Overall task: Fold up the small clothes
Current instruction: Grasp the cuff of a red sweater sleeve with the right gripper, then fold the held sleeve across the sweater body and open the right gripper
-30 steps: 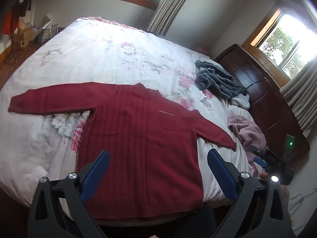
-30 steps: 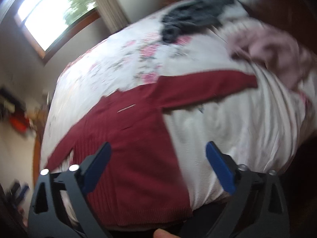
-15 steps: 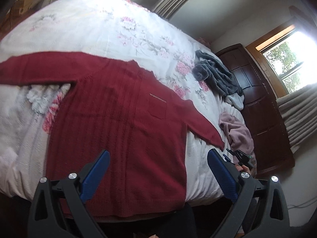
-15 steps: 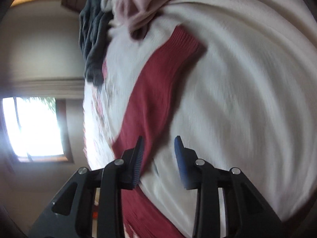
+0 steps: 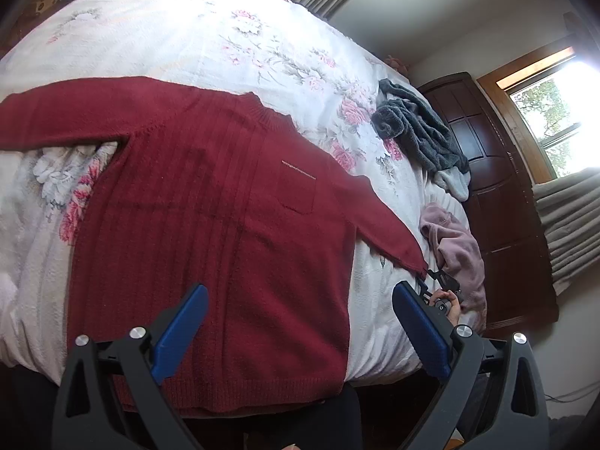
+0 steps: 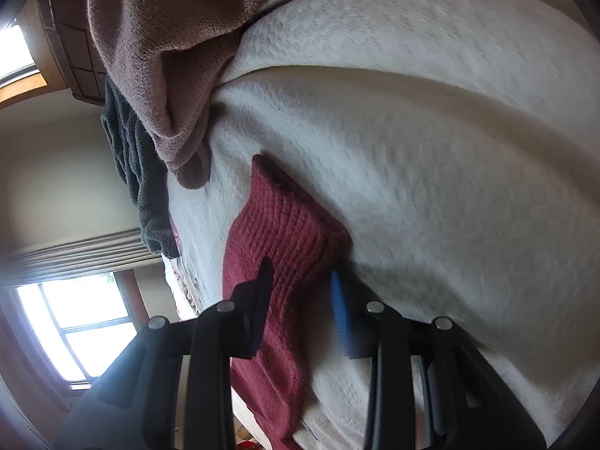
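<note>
On the bed (image 5: 180, 18), spread flat over the floral cover, the red sweater (image 5: 225, 225) lies face up with its hem at the near edge and its collar toward the middle; 1 sleeve runs out toward the left edge and the other slants toward the right edge, where its cuff (image 6: 285, 217) ends just beside a crumpled pink garment (image 5: 455, 251), with a grey fleece garment (image 5: 420, 135) farther up that same side. The likeliest trouble from here is a shallow or mixed pinch at that cuff: the knit is thick and springy, so a grip on only the top layer could slip when the sleeve is carried across the body, while a bite too deep could gather the white bedcover and drag it along, rumpling the sweater that is now lying smooth. The pink garment sits close enough that a swing outward could also snag it. The right claw (image 6: 300, 292) is narrowed to a small gap, its 2 fingers straddling the sleeve just behind the cuff, 1 at each side of the fabric and apparently touching it, though no firm squeeze on it shows yet. The left claw (image 5: 300, 322) hangs spread wide above the lower part of the sweater's body near the hem, holding nothing and touching nothing. A person's hand (image 5: 452, 305) shows at the right edge behind the right tool.
</note>
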Action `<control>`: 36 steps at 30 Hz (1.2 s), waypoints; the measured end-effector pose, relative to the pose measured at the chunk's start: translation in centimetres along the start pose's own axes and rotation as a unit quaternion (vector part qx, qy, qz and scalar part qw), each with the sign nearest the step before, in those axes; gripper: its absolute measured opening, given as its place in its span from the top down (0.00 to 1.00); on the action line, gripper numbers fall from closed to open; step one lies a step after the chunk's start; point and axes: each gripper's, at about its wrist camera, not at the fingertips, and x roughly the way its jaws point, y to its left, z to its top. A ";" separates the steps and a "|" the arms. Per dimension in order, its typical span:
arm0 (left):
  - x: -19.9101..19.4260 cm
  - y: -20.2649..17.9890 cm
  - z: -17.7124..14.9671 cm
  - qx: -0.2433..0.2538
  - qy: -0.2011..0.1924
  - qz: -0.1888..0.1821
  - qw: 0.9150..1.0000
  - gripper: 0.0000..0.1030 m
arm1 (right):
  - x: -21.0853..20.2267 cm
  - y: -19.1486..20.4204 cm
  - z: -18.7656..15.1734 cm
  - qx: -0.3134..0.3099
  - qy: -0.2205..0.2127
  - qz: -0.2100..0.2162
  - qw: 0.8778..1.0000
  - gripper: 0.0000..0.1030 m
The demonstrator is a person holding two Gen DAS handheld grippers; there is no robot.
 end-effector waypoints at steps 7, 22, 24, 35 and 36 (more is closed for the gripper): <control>-0.4 1.5 0.1 -0.024 0.002 -0.013 1.000 0.04 | -1.1 1.9 -0.2 -0.048 -0.028 -0.021 0.998 0.92; -2.3 5.0 2.0 -0.064 -0.020 -0.102 0.993 0.04 | -7.8 24.9 -17.2 -0.427 -0.086 0.019 0.900 0.92; -2.3 5.4 2.1 -0.072 -0.023 -0.124 0.989 0.04 | -7.0 26.9 -20.5 -0.461 -0.076 0.025 0.884 0.92; -2.4 4.1 3.2 -0.022 -0.089 -0.101 0.991 0.04 | 0.2 29.9 -36.8 -0.601 -0.026 -0.010 0.799 0.92; -2.4 3.9 3.3 -0.017 -0.091 -0.100 0.991 0.04 | 1.1 29.5 -38.2 -0.609 -0.019 -0.014 0.793 0.92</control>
